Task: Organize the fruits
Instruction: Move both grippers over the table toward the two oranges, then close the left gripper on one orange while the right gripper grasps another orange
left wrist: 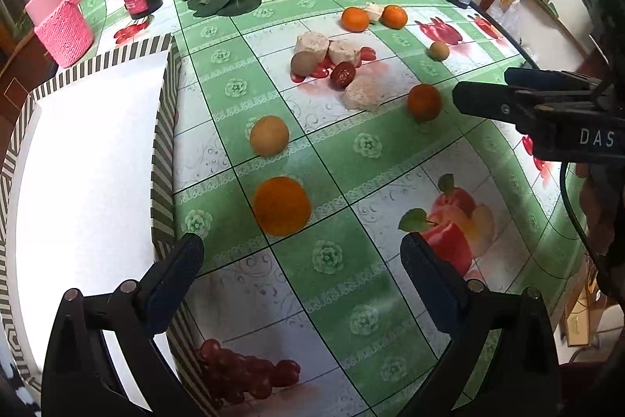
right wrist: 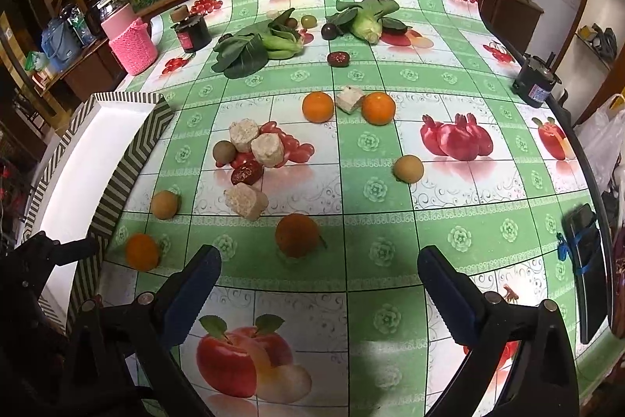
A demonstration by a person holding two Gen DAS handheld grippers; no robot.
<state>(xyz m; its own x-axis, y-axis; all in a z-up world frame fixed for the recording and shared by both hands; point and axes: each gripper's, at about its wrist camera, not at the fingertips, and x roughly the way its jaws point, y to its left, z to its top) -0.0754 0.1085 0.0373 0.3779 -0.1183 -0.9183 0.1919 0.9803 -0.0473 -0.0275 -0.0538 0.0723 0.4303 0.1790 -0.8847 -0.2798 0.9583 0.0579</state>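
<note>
My left gripper (left wrist: 302, 253) is open low over the table, and an orange (left wrist: 281, 206) lies just ahead between its fingers. A tan round fruit (left wrist: 269, 135) sits beyond it. My right gripper (right wrist: 318, 260) is also open, with another orange (right wrist: 297, 235) just ahead between its fingertips; in the left wrist view this orange (left wrist: 424, 101) lies beside the right gripper (left wrist: 482, 85). Two more oranges (right wrist: 318, 107) (right wrist: 378, 108), a tan fruit (right wrist: 408, 169), a kiwi-like fruit (right wrist: 224, 151) and a dark red date (right wrist: 246, 172) lie mid-table. The striped box (left wrist: 164, 151) with a white inside stands on the left.
Pale crumbly chunks (right wrist: 267, 149) lie among the fruit. Leafy greens (right wrist: 254, 49) (right wrist: 365, 20), a dark jar (right wrist: 193, 32) and a pink knitted holder (right wrist: 134, 45) stand at the back. A black device (right wrist: 535, 83) and a phone (right wrist: 584, 253) sit near the right edge.
</note>
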